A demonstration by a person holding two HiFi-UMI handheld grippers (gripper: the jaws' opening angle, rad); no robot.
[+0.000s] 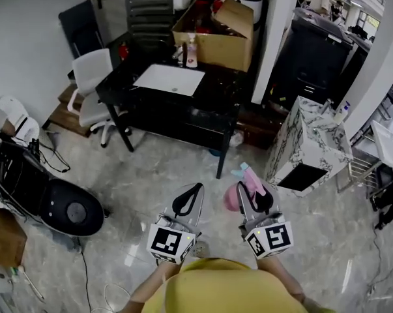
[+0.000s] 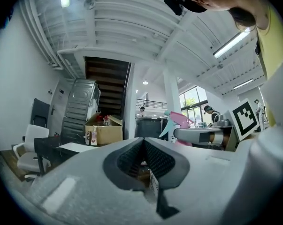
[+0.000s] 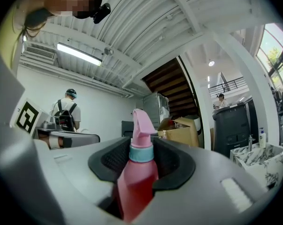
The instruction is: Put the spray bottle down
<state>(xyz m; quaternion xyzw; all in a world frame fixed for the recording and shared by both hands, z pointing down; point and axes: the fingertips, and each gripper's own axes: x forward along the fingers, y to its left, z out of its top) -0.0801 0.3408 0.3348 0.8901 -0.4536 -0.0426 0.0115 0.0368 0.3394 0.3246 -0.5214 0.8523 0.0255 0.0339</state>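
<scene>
This is an open, industrial-style workspace, part office and part test lab: a ribbed metal ceiling point(image 2: 122, 18) with bare tube lights point(image 3: 79, 54) spans a polished stone-look floor point(image 1: 157, 168), and a staircase point(image 3: 172, 86) climbs beside a railed upper level. A black table point(image 1: 212, 96) carries a white sheet point(image 1: 169, 79) near its middle and an open cardboard box point(image 1: 216, 41) of clutter at its far right corner, with a white office chair point(image 1: 92, 83) at its left end. Elsewhere stand a free-standing marble-patterned sink unit point(image 1: 307, 145) and a tall black cabinet point(image 1: 313, 57) — loose cables point(image 1: 53, 158) trail across the floor.
</scene>
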